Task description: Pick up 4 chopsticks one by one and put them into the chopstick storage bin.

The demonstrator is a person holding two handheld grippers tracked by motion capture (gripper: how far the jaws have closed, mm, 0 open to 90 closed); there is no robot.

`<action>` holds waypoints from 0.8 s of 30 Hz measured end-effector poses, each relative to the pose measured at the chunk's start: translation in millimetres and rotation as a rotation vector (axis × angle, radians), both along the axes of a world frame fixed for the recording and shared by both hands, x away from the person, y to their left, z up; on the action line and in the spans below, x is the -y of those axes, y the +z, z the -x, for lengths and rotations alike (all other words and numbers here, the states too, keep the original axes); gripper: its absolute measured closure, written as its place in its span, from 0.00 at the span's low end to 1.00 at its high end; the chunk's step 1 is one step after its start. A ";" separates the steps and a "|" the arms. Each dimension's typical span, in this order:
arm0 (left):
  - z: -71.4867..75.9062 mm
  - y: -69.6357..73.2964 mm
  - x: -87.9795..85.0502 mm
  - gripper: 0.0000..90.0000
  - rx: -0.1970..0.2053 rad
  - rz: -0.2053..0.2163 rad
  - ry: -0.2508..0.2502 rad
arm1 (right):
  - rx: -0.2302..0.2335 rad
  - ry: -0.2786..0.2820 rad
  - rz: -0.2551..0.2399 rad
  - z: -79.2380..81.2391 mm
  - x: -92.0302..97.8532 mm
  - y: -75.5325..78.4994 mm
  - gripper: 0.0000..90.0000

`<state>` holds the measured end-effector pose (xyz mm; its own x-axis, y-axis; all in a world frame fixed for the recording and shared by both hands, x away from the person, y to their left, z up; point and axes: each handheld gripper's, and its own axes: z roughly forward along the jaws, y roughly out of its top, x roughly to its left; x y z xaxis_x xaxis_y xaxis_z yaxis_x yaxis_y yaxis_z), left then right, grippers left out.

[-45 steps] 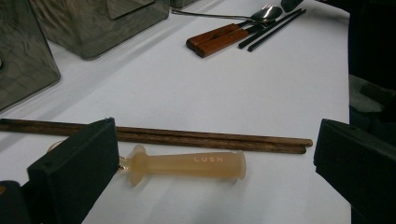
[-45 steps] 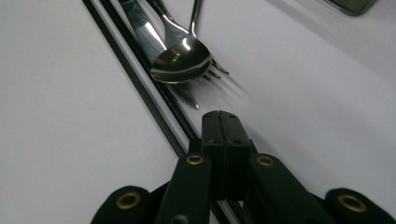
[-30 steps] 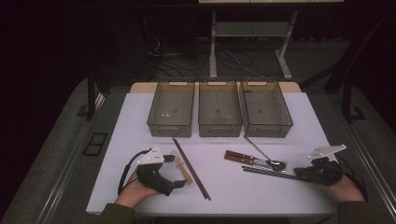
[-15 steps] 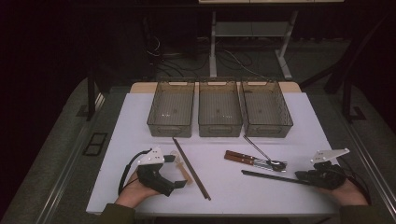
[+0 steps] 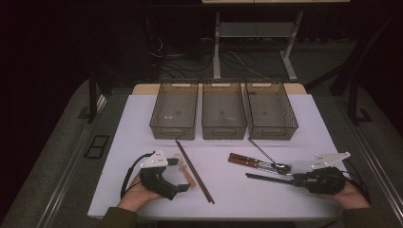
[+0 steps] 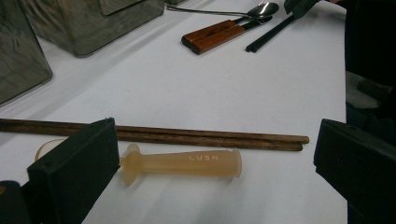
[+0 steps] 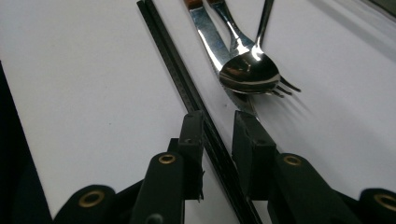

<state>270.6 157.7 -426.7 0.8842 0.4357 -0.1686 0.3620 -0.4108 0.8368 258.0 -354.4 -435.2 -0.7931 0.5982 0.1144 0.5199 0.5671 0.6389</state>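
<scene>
Black chopsticks (image 7: pixel 187 88) lie flat on the table (image 5: pixel 309 118), running between the jaws of the right tool (image 7: pixel 218 122). The jaws have just been opening, a gap showing each side: released, not gripped. Fork, knife and spoon (image 7: pixel 250 70) sit just beside its tips. All three bins (image 5: pixel 223 111) beyond look empty; sorting seems barely begun. Left tool (image 6: pixel 210 154) rests low, jaws wide apart, a pale spoon handle (image 6: pixel 187 161) and wooden chopsticks (image 6: pixel 187 136) ahead.
</scene>
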 end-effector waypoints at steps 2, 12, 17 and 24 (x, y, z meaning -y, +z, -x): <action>0.0 0.0 0.1 0.00 -0.001 -0.001 -0.001 | -0.001 0.003 0.000 -0.6 -1.3 -0.6 0.81; 0.0 -0.3 0.4 0.00 0.000 -0.001 -0.002 | -0.001 0.066 0.047 -2.5 -10.2 -6.0 0.85; 0.1 -0.2 0.3 0.00 0.000 0.000 -0.002 | -0.010 0.081 0.042 -1.0 -13.1 -5.7 0.87; 0.2 -0.1 0.3 0.00 0.000 0.003 -0.001 | -0.018 0.101 0.051 4.2 -23.5 -4.6 0.88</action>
<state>270.4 157.4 -426.8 0.8846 0.4345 -0.1696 0.3616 -0.4090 0.8379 253.7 -330.9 -439.8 -0.8479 0.5204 0.1010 0.4695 0.6487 0.5989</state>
